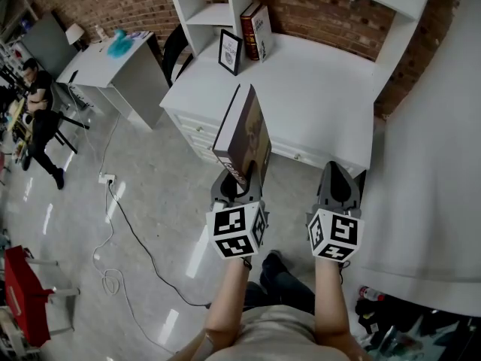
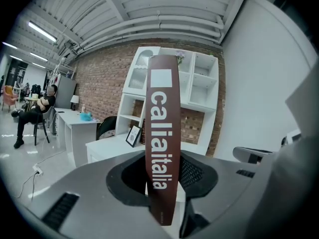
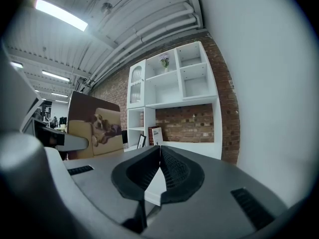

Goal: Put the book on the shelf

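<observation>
"caliaitalia" on book (image 2: 160,133) (its spine)

Brown book (image 1: 244,138), white-lettered spine, dog on its cover, stands upright in the left gripper (image 1: 239,180), well short of the white shelf (image 1: 214,15).

The white desk surface (image 1: 323,89) ahead is mostly bare, leaving open passage across its middle and right. At its back left, a black-framed picture (image 1: 230,51) and two upright books (image 1: 256,31) stand close together beside the white shelf unit (image 1: 213,13). A white wall (image 1: 443,149) closes the right side.
</observation>
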Motion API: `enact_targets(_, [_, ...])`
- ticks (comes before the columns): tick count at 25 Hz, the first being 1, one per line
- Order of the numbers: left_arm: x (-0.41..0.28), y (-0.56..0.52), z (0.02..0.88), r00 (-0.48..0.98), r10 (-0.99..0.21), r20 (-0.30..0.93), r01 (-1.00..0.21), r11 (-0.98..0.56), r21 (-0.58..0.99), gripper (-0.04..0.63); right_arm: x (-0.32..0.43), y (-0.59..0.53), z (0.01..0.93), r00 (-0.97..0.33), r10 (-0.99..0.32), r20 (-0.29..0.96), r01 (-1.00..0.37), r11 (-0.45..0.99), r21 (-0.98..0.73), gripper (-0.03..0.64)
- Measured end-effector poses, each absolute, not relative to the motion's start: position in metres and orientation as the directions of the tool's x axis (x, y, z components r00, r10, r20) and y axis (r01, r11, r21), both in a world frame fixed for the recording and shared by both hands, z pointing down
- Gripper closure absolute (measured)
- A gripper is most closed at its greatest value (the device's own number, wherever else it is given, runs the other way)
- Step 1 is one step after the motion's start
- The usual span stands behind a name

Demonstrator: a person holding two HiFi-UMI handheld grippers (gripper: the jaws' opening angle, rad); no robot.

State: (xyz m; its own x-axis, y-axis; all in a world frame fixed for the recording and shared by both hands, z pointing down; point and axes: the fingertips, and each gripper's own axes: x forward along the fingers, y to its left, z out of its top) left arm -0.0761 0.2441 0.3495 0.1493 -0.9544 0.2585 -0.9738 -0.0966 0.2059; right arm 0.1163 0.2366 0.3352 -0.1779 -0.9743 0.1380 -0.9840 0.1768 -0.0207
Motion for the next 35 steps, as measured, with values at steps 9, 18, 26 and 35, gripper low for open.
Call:
enact_targets(9, [-0.061, 0.214, 0.350, 0.136, -0.954, 0.267, -0.977, -0.084, 0.197, 0.448, 0.136, 0.206, 0.340, -0.185, -0.972, 0.145, -0.983, 0.181, -0.034, 0.600])
enact_targets(18, [-0.057, 0.196, 0.359, 0.143, -0.948, 0.283, -0.978, -0.090, 0.190, 0.448, 0.137, 0.186, 0.353, -0.185, -0.969, 0.162, -0.982, 0.180, -0.050, 0.600])
enact_targets(26, [-0.062, 0.154, 0.366, 0.168, -0.942, 0.290, -0.974, -0.114, 0.195, 0.448, 0.132, 0.150, 0.359, -0.161, -0.971, 0.176, -0.987, 0.155, -0.044, 0.600])
enact_targets(35, [-0.073, 0.090, 0.366, 0.202, -0.937, 0.286, -0.966, -0.143, 0.214, 0.448, 0.117, 0.089, 0.356, -0.143, -0.974, 0.174, -0.990, 0.139, -0.035, 0.600])
